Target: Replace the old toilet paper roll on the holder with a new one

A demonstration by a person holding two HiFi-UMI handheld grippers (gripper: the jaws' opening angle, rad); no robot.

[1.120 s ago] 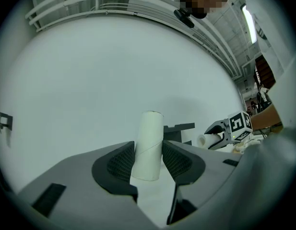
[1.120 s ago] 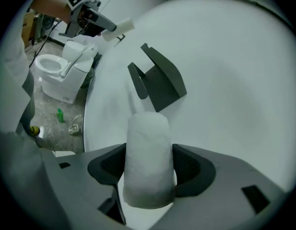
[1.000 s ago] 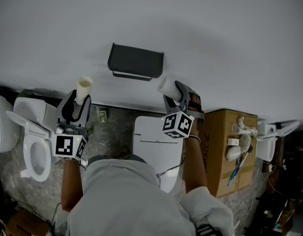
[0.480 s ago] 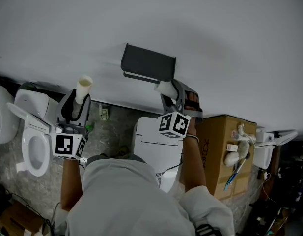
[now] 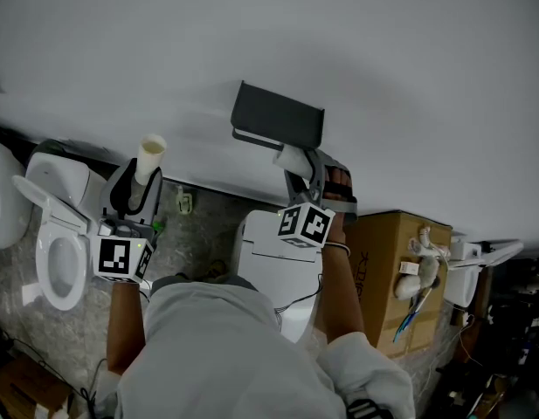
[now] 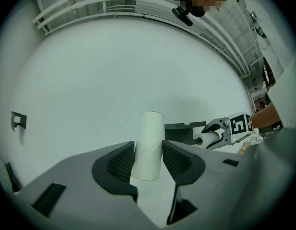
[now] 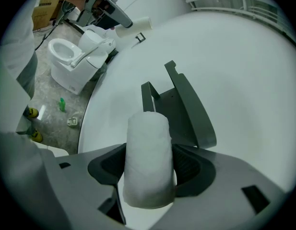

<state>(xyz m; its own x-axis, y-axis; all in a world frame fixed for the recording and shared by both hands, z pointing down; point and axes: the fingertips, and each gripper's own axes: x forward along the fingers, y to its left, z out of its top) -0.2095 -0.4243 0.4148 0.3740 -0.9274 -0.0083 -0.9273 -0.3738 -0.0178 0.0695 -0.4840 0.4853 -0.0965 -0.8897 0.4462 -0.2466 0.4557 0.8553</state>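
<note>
Fingers (image 7: pixel 190 169) of the right gripper (image 7: pixel 148 174) are spread fairly wide and clamped on the sides of a new toilet paper roll (image 7: pixel 148 152), white and full, which stands upright between them. Just beyond it, close but not touching, is the dark grey holder (image 7: pixel 186 109) fixed to the white wall (image 5: pixel 383 77). Its cover flap is raised and its bar (image 7: pixel 147 96) carries nothing.

Off to the side, the left gripper (image 6: pixel 148 161) has its fingers (image 6: pixel 116 164) set narrow, pinching the bare cardboard tube (image 6: pixel 150 138) of the old roll, held upright and well apart from the holder.

By my reading the old roll is already off and the fitting of the new one is the step in hand. The next move calls for lining the roll's hollow core up with the bar and sliding it on, then letting go.

As for containers, the holder is empty. A cardboard box (image 5: pixel 387 260) on the floor to the person's right carries white fittings and something blue-handled on top; what is inside I cannot tell. A toilet (image 5: pixel 55 273) at the left has its seat up and its bowl looks empty.
</note>
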